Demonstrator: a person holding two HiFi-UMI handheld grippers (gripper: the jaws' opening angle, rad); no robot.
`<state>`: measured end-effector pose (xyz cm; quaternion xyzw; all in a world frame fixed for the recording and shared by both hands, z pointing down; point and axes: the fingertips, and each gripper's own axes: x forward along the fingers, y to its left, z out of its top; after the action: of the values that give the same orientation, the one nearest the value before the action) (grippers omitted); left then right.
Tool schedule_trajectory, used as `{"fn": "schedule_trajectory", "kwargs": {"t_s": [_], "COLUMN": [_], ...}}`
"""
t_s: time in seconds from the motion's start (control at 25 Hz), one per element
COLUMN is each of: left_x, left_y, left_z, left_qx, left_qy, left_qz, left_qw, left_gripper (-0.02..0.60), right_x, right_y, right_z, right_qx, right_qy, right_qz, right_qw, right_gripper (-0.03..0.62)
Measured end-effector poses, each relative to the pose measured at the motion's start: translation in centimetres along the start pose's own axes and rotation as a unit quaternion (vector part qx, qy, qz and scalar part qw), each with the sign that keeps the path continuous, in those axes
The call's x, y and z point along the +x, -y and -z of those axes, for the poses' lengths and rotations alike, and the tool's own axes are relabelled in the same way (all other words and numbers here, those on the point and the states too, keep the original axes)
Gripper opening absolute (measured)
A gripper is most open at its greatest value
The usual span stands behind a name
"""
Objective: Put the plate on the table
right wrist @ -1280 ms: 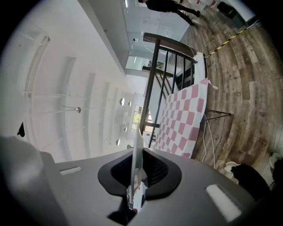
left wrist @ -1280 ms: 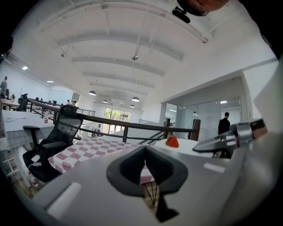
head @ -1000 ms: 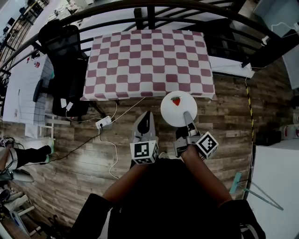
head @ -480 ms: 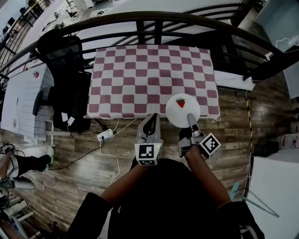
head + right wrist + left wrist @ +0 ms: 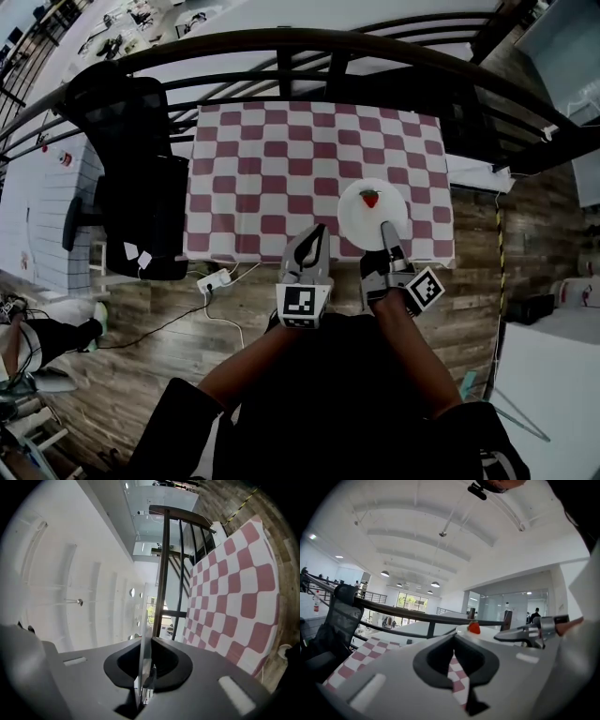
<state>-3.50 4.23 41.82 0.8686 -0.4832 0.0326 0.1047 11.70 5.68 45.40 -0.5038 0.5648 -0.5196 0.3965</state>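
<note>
I am gripping the white plate [image 5: 372, 214] by its near rim in my right hand-held gripper [image 5: 386, 231], jaws clamped on it. It is hanging over the near right corner of the checked surface [image 5: 272, 169], strawberry [image 5: 370, 198] on top. My left hand-held gripper [image 5: 309, 246] is closed, empty. Placing step, I'm judging; next I'm needing to lower flat, then release. No readable writing showing.

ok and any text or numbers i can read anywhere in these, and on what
No readable words, numbers or brands in any view.
The marker cube on the left gripper: black and white square pattern, no letters.
The marker cube on the right gripper: the same kind of pattern.
The white tags by the black chair: too small to read.
The plate: no print seen.
</note>
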Motion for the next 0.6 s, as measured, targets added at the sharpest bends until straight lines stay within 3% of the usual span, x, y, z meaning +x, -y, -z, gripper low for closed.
{"fn": "schedule_trajectory", "kwargs": {"t_s": [0.2,0.6], "left_x": [1.5,2.8], "left_y": [-2.5,-5.3], "left_z": [0.2,1.3], "left_qx": [-0.012,-0.023], "left_qy": [-0.005,-0.01], "left_qz": [0.008,-0.012], "left_qw": [0.9999,0.9996], "left_gripper": [0.009,0.009], "right_x": [2.9,6.2], "right_y": [0.1,2.6], "right_z": [0.6,1.1], "right_qx": [0.003,-0.001], "right_qy": [0.01,-0.014], "right_qz": [-0.008,0.011], "right_qw": [1.0,1.0], "right_gripper": [0.018,0.018]}}
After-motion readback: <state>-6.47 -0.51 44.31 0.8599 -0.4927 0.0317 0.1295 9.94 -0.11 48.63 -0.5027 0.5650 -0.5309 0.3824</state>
